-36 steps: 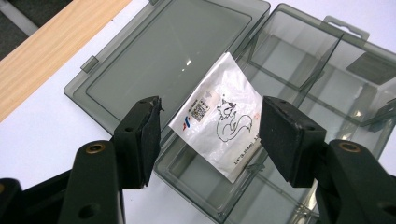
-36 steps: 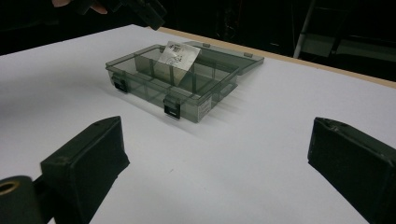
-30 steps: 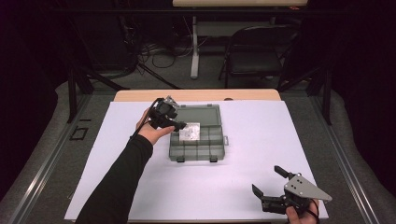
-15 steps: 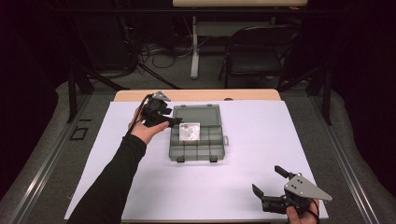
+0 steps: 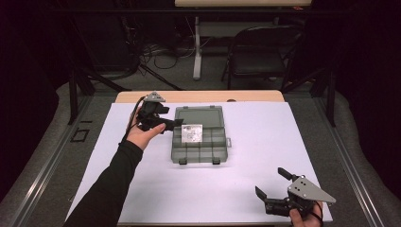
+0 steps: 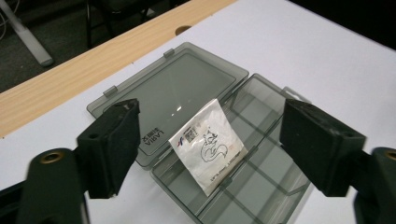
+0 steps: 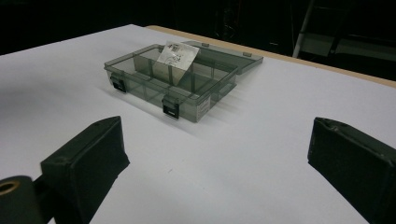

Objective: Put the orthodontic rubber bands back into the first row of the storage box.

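Box (image 5: pixel 198 137), smoky clear plastic, divided into compartments, lying open near the middle of the white-covered bench (image 5: pixel 265 127). Lid (image 5: pixel 198 116) folded flat on the far side; two dark latches on the near wall, seen from the high view and the right tool's view. Long axis of the opened box and lid runs near to far.

Packet (image 5: pixel 192 133), small, white and flat, in the far row of compartments, leaning tilted against the hinge edge. Left tool's view alone shows its print: a black line drawing and a small code square (image 6: pixel 208 144). Right tool's view shows only its upper part rising above the box walls (image 7: pixel 176 52).

Left tool (image 5: pixel 171 124), held just left of the box at its far left corner, jaws wide apart, holding nothing.

Right tool (image 5: pixel 272 182), at the near right of the bench, well apart from the box, jaws wide apart, holding nothing.

Chair (image 5: pixel 257 56) on the floor beyond the bench, in the high view.
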Action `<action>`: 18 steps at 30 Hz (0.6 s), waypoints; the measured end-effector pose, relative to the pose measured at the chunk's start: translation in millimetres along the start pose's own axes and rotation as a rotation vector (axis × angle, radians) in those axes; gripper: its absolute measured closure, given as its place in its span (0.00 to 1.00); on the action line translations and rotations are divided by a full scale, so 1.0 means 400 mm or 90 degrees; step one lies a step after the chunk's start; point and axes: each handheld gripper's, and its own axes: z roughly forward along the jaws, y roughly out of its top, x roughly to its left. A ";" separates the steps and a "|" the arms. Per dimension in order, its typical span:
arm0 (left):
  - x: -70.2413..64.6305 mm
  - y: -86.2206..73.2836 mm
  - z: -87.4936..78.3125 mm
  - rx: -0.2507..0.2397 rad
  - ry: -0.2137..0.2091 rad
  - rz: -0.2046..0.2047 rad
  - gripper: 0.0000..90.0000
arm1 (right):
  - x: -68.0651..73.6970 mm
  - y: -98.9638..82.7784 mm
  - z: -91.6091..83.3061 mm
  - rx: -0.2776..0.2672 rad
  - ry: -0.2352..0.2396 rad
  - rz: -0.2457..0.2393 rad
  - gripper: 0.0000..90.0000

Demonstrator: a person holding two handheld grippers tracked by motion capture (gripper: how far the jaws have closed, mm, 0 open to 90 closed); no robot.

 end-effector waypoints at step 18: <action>-0.020 -0.090 -0.109 -0.101 -0.032 -0.032 0.09 | -0.001 0.001 -0.001 -0.008 -0.005 0.002 0.04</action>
